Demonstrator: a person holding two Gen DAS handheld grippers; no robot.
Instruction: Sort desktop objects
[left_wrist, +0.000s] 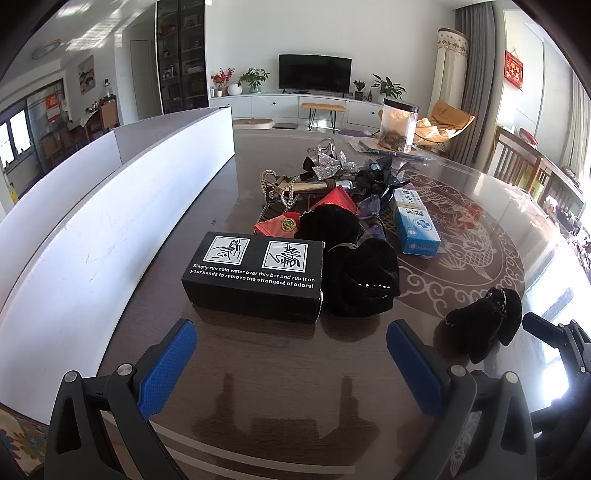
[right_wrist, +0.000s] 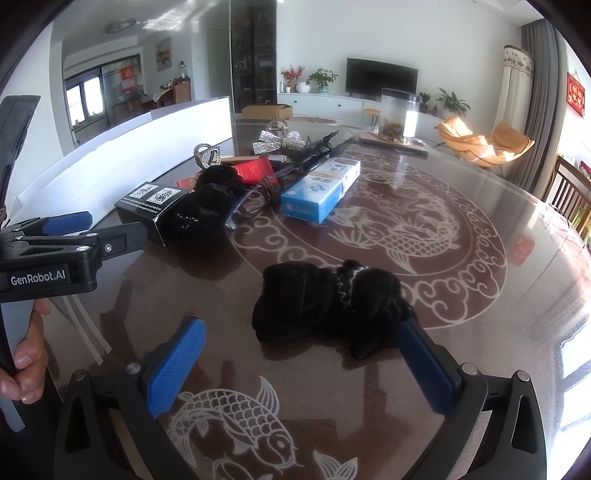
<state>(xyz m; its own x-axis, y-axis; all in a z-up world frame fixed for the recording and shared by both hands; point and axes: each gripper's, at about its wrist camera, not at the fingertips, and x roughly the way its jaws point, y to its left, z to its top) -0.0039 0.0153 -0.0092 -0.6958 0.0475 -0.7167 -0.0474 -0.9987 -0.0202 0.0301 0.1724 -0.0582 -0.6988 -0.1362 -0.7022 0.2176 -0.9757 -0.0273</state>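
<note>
A black box with white print (left_wrist: 255, 275) lies just beyond my open left gripper (left_wrist: 291, 339); it also shows in the right wrist view (right_wrist: 147, 205). A black velvet bow (left_wrist: 360, 277) touches the box's right end. A second black velvet bow (right_wrist: 328, 304) lies apart on the table, just ahead of my open right gripper (right_wrist: 303, 350), its right end touching the right finger (right_wrist: 424, 363); the left wrist view shows it too (left_wrist: 484, 328). Behind lie a blue-white carton (left_wrist: 417, 225), red packets (left_wrist: 336, 201), a silver sequin bow (left_wrist: 330, 164) and keys.
A long white open box (left_wrist: 110, 206) runs along the left side of the dark glass-topped table (right_wrist: 461, 295) with fish patterns. A clear jar with a black lid (left_wrist: 399, 125) stands at the far edge. The left gripper's body (right_wrist: 48, 254) shows at the left of the right wrist view.
</note>
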